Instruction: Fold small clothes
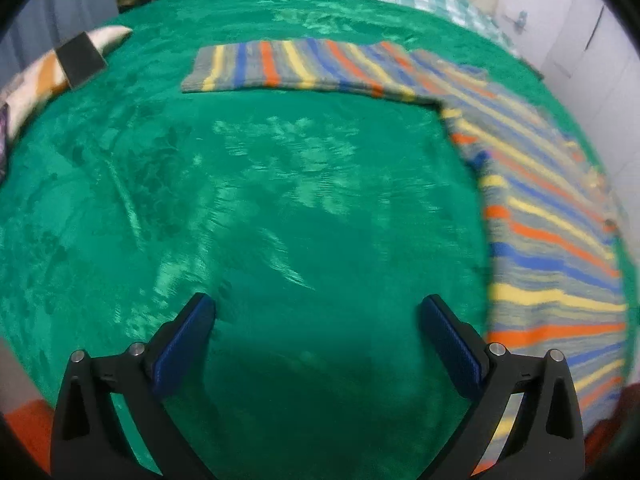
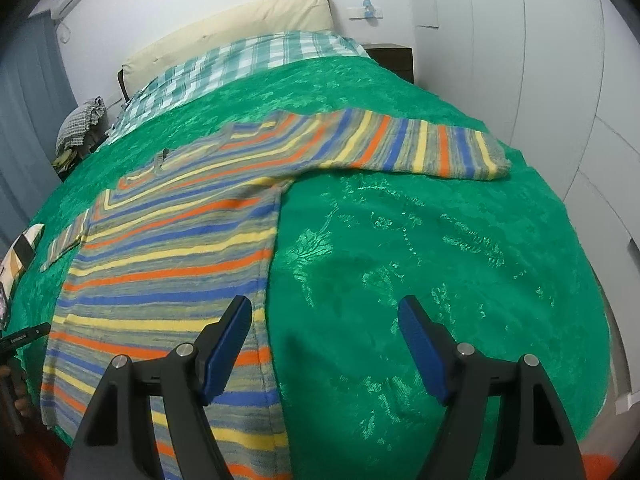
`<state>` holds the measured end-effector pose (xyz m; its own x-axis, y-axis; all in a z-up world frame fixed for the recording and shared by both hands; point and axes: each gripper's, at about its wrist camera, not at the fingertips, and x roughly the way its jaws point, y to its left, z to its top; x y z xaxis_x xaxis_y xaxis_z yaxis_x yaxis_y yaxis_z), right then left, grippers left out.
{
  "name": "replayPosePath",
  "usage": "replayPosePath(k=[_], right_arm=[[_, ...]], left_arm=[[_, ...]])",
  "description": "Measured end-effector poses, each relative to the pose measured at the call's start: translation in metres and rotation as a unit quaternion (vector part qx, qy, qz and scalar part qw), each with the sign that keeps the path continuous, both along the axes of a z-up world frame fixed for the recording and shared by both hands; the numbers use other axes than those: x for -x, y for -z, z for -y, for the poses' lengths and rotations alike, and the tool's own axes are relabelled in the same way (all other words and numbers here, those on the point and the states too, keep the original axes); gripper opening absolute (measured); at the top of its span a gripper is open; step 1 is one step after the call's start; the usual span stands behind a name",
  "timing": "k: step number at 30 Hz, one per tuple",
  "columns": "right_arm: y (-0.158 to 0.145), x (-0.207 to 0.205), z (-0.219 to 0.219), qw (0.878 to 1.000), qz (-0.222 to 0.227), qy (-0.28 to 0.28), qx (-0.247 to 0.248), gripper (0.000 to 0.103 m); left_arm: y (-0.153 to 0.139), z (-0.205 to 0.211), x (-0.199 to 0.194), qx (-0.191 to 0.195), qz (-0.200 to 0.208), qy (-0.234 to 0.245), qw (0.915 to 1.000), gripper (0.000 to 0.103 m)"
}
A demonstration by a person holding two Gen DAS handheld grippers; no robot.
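Note:
A striped sweater in grey, orange, blue and yellow lies flat on a green bedspread. In the left wrist view its body (image 1: 552,240) is at the right and one sleeve (image 1: 288,66) stretches left across the far side. In the right wrist view the body (image 2: 168,272) is at the left and the other sleeve (image 2: 420,148) reaches right. My left gripper (image 1: 316,312) is open and empty above bare bedspread, left of the sweater. My right gripper (image 2: 326,316) is open and empty, its left finger (image 2: 228,340) over the sweater's right edge.
The green bedspread (image 2: 460,260) covers the bed. A plaid sheet (image 2: 248,60) and a cream headboard (image 2: 240,28) are at the far end. A cloth pile (image 2: 80,124) sits at the far left. A patterned pillow (image 1: 48,76) lies at the left edge. White wardrobe doors (image 2: 540,60) stand at the right.

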<state>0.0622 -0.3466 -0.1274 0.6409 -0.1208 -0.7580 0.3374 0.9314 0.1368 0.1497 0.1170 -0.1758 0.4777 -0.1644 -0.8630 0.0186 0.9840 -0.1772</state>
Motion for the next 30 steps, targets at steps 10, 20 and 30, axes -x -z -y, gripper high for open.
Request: replayPosePath(k=[10,20,30], right_arm=[[-0.01,0.005,-0.002,0.999,0.008,-0.016,-0.038,0.075],[-0.023,0.033,-0.151,0.96,-0.001,-0.278,-0.025,0.075],[0.028,0.036,-0.324,0.885,0.006,-0.463,0.042,0.075]], left_arm=[[-0.017,0.049,0.042,0.101,-0.035,0.143,0.9839,0.084],[-0.019,0.081,0.063,0.177,-0.058,0.224,0.9567,0.052],[0.005,0.076,0.024,0.337,-0.101,0.205,0.9134,0.061]])
